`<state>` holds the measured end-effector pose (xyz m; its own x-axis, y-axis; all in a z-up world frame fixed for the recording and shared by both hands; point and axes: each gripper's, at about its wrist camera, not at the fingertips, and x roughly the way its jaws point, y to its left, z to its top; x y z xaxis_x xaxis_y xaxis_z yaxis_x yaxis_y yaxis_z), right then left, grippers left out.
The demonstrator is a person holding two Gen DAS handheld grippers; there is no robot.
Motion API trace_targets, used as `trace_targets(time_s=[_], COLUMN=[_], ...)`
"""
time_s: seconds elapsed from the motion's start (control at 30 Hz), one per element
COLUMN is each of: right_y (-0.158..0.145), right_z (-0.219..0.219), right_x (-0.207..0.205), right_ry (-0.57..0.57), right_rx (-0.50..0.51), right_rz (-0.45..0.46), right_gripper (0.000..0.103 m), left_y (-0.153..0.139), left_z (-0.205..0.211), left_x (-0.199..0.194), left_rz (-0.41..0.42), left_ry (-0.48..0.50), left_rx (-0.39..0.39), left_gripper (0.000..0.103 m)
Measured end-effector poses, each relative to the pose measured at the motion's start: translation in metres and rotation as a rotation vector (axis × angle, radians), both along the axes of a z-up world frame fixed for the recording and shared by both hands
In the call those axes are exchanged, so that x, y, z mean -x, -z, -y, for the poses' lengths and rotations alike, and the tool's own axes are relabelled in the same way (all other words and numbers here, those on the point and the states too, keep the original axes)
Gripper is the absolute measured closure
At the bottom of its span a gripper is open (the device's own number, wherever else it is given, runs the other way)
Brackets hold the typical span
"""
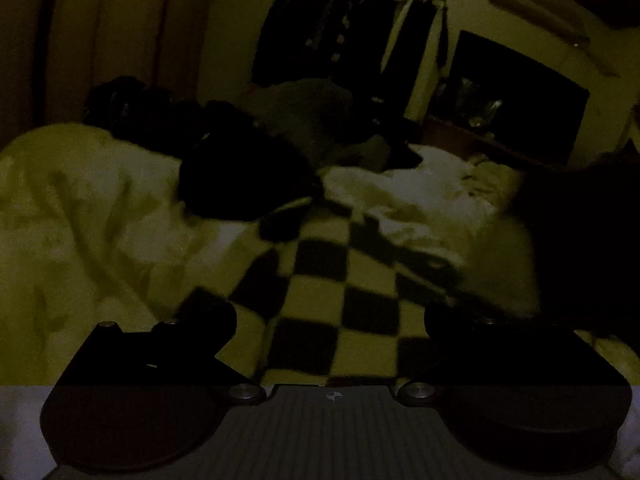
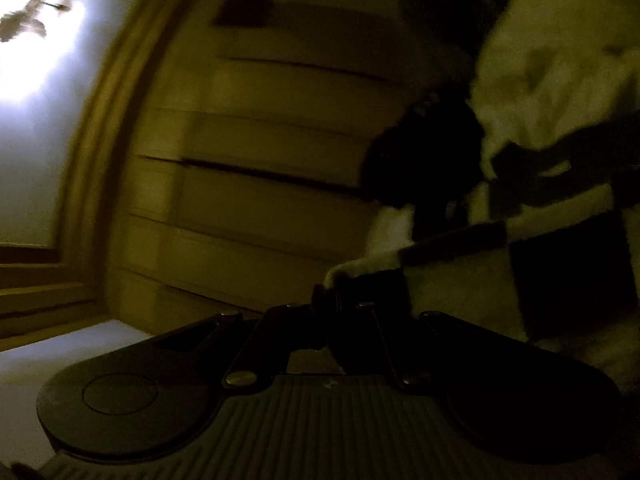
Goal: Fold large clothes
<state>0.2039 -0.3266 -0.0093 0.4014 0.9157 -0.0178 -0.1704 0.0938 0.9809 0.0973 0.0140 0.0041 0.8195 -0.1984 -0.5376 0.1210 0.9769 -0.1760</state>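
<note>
A black-and-pale checkered cloth lies over rumpled pale bedding and runs back between my left gripper's two fingers. These stand wide apart, open, with no pad seen pressing the cloth. A black blurred shape at the cloth's far end could be the other gripper. In the right wrist view my right gripper is shut, its tips pinching a pale corner of the checkered cloth, which stretches off to the right. A dark bulky shape hangs beyond it. Everything is dim and motion-blurred.
A dark sleeve or arm crosses the right side. Dark clothes are heaped at the bed's far end. Behind stand a curtained window and a dark screen. Panelled wooden fronts and a bright window fill the right wrist view.
</note>
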Motion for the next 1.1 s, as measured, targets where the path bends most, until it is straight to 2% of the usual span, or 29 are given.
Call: trace_targets(time_s=[0.1, 0.2, 0.27, 0.3, 0.33, 0.43, 0.53, 0.57, 0.67, 0.73, 0.8, 0.87, 0.93, 1.0, 1.1], right_y=[0.03, 0.065, 0.08, 0.084, 0.084, 0.08, 0.063, 0.054, 0.026, 0.008, -0.006, -0.009, -0.003, 0.01, 0.03], right_z=[-0.031, -0.045, -0.046, -0.043, -0.041, -0.028, -0.013, -0.007, 0.01, 0.023, 0.03, 0.035, 0.046, 0.058, 0.058], right_x=[-0.027, -0.04, -0.041, -0.039, -0.039, -0.036, -0.023, -0.016, 0.007, 0.029, 0.055, 0.082, 0.103, 0.117, 0.131], right_ry=[0.025, 0.067, 0.109, 0.13, 0.138, 0.142, 0.132, 0.137, 0.198, 0.279, 0.346, 0.379, 0.358, 0.324, 0.312], right_rx=[0.065, 0.082, 0.076, 0.062, 0.05, 0.018, 0.047, 0.072, 0.204, 0.38, 0.652, 0.831, 0.89, 0.874, 0.893], right_rz=[-0.078, -0.158, -0.186, -0.19, -0.191, -0.179, -0.107, -0.064, 0.083, 0.15, 0.233, 0.313, 0.32, 0.273, 0.261], right_gripper=[0.094, 0.084, 0.051, 0.043, 0.029, 0.018, 0.017, 0.017, 0.017, 0.017, 0.017, 0.017, 0.017, 0.017, 0.017], left_y=[0.007, 0.014, 0.02, 0.021, 0.023, 0.021, 0.012, 0.008, 0.005, 0.007, 0.013, 0.023, 0.032, 0.039, 0.041], left_z=[-0.003, -0.009, -0.012, -0.013, -0.013, -0.009, 0.005, 0.014, 0.046, 0.069, 0.094, 0.116, 0.132, 0.145, 0.149], left_x=[-0.004, -0.007, -0.007, -0.007, -0.006, -0.003, 0.009, 0.013, 0.021, 0.027, 0.032, 0.037, 0.037, 0.031, 0.017], left_rz=[-0.013, -0.021, -0.031, -0.036, -0.037, -0.007, 0.062, 0.086, 0.124, 0.151, 0.192, 0.231, 0.247, 0.242, 0.231], left_ry=[-0.015, -0.032, -0.035, -0.036, -0.038, -0.025, 0.045, 0.096, 0.227, 0.292, 0.355, 0.423, 0.474, 0.472, 0.449], left_rx=[-0.021, -0.013, -0.002, 0.001, 0.003, 0.022, 0.022, 0.004, -0.066, -0.155, -0.289, -0.43, -0.529, -0.597, -0.585], left_gripper=[0.0, 0.0, 0.0, 0.0, 0.0, 0.0, 0.0, 0.0, 0.0, 0.0, 0.0, 0.0, 0.0, 0.0, 0.0])
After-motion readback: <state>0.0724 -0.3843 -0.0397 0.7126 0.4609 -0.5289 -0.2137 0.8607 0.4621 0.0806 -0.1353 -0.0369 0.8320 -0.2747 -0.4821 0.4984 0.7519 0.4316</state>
